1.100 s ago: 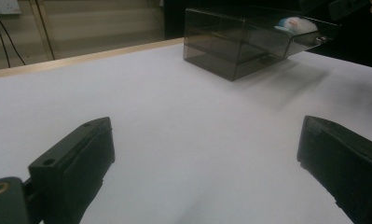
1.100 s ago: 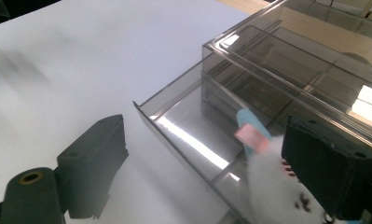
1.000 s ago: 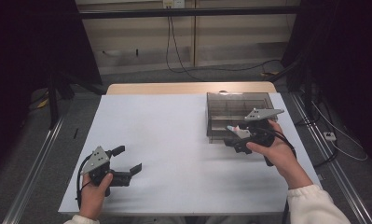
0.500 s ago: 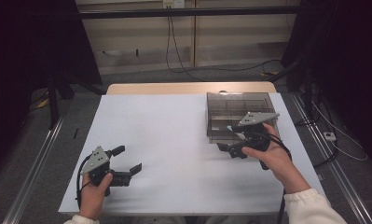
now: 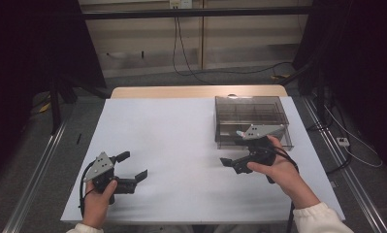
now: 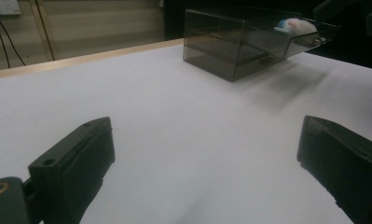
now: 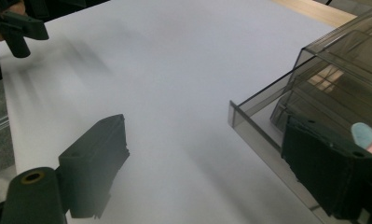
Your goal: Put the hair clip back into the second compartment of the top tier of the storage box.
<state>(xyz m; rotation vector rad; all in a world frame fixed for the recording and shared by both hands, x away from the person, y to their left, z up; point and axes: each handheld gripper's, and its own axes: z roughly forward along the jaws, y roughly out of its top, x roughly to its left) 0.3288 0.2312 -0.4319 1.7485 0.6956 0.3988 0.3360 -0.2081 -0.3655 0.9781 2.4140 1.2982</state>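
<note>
The right tongs hover low over the white bench, just in front of the near left corner of a smoked transparent plastic organiser box. Their jaws stand apart with nothing between them; in the right gripper view one jaw hangs over bare bench and the other sits just beside the box's open front tray, whether touching it cannot be told. The box stands on the far right part of the bench, its shallow front tray facing the person and divided compartments visible through its walls. A small light-blue fingertip-like shape shows at the right edge of that view, too cropped to identify.

The left tongs are held near the bench's front left edge, well apart from the box, released and wide, pointing across the bench toward the right. In the left gripper view the jaws frame empty white surface, with the box farther off.
</note>
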